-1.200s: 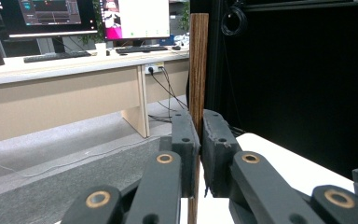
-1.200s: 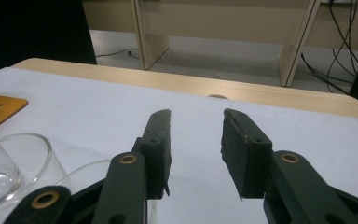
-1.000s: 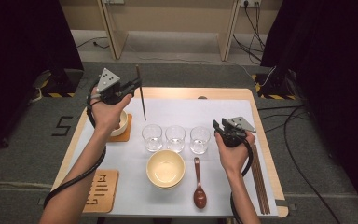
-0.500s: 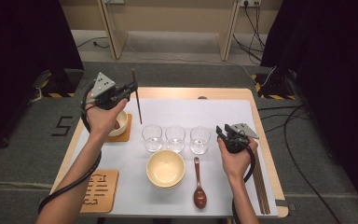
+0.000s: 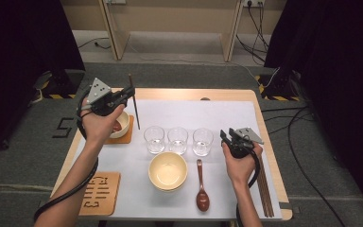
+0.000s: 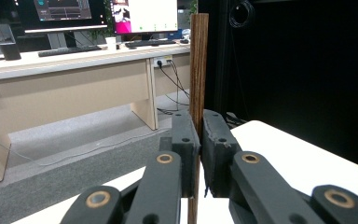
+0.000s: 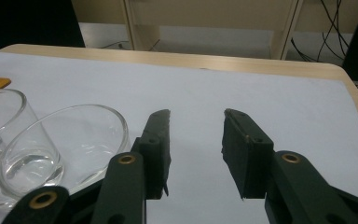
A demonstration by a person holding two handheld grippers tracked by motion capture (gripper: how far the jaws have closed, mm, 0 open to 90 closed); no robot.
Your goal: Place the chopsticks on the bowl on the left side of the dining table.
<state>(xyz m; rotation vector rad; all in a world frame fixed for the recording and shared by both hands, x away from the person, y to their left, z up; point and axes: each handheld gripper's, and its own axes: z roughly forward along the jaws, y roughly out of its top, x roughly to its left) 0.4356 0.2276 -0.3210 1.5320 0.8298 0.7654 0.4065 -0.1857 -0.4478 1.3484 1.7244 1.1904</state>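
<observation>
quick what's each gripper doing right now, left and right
Left gripper: closed on a dark wooden stick, held upright.
Right gripper: open, nothing between its jaws, beside the glass.

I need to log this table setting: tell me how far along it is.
Done: three glasses, a bowl and a spoon sit on the white mat. In hand: the left tongs clamp one dark wooden stick, upright, above the table's left side. Left, it seems: setting that stick down. The right tongs hang open and empty beside the right glass.
</observation>
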